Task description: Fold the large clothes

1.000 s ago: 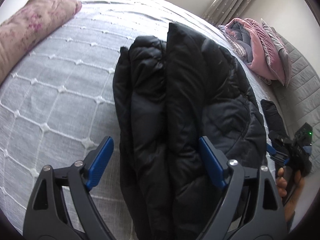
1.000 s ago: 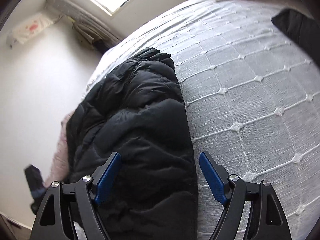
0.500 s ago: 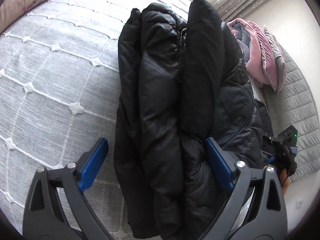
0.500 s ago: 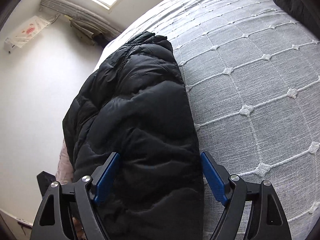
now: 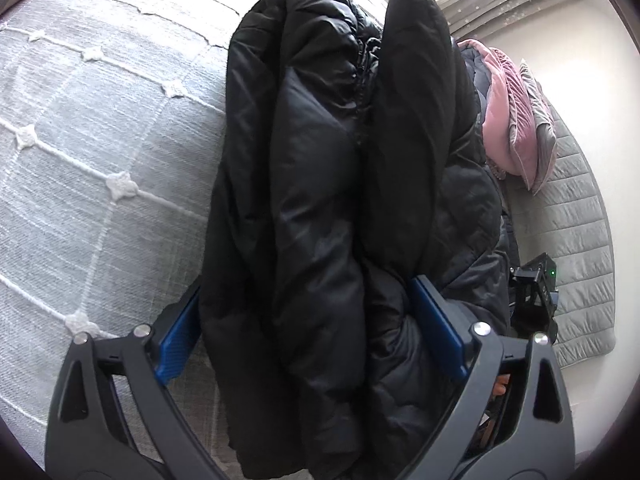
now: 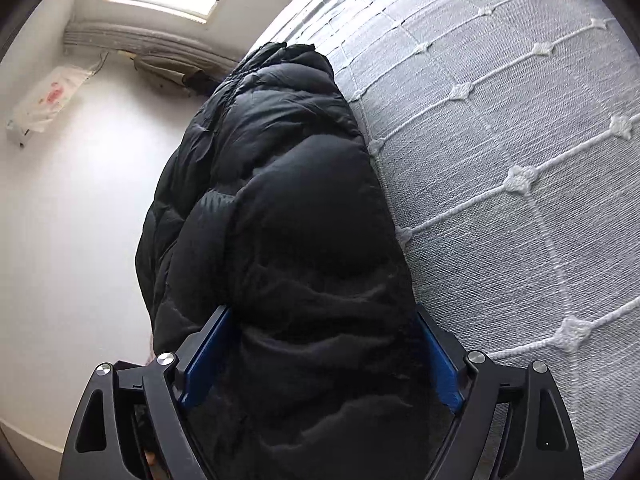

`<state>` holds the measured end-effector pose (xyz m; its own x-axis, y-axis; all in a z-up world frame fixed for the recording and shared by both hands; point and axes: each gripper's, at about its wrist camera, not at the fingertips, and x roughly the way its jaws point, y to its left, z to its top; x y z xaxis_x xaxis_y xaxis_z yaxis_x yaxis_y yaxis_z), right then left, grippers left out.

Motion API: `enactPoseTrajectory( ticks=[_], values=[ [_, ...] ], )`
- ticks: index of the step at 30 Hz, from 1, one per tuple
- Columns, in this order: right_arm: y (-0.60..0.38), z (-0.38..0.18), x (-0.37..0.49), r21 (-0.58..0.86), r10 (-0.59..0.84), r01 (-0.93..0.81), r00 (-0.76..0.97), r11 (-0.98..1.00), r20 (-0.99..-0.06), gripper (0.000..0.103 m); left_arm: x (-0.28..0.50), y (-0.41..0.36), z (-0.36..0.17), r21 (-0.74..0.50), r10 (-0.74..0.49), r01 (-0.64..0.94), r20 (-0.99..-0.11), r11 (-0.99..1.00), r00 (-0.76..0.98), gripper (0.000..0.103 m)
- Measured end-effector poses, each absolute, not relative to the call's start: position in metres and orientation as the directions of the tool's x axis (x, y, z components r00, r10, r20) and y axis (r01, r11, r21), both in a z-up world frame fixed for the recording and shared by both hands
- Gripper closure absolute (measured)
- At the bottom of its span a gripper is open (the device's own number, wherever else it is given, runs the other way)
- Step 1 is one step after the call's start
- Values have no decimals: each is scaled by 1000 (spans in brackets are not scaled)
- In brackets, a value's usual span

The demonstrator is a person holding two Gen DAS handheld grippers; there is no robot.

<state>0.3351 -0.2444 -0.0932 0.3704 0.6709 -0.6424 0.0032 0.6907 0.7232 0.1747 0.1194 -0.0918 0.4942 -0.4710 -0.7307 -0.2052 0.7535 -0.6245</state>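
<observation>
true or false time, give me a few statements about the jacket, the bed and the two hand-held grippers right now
1. The black puffer jacket lies on a grey quilted bedspread. True.
2. The jacket is spread out flat in a single layer. False: it is bundled into thick folds.
3. The left hand-held gripper has the jacket's bulk between its blue pads. True.
4. The right hand-held gripper hangs over bare bedspread. False: it straddles the jacket too.
5. Pink bedding lies beyond the jacket. True.
</observation>
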Motion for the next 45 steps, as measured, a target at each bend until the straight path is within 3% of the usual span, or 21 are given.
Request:
enactPoseTrajectory(
  ticks=[12,13,15,19,24,29,36,45],
  values=[
    [-227,-93,334,690,650,-35,372,723,-662,16,186,110,-92,-632,-463,-222,-723,743,513,6],
    [-226,-93,334,687,648,-38,373,726,-664,17,186,108,-91,-627,-456,-221,-725,747,517,8],
    [-223,-90,332,680,643,-48,379,732,-666,23,189,99,-86,-630,-454,-208,-715,748,532,26],
    [-212,-79,329,638,614,-88,398,765,-682,38,189,95,-82,-629,-444,-202,-706,750,551,47],
    [-202,-62,322,577,575,-141,430,805,-696,56,185,103,-79,-623,-429,-192,-699,759,572,66],
    [-187,-41,312,514,537,-192,478,836,-695,73,186,109,-76,-625,-421,-191,-689,757,590,75],
    [-168,-23,295,405,479,-258,539,877,-693,79,183,118,-64,-609,-390,-164,-668,776,634,83],
    [-158,-11,286,397,494,-297,582,869,-646,82,171,133,-45,-631,-387,-121,-603,766,697,85]
  ],
)
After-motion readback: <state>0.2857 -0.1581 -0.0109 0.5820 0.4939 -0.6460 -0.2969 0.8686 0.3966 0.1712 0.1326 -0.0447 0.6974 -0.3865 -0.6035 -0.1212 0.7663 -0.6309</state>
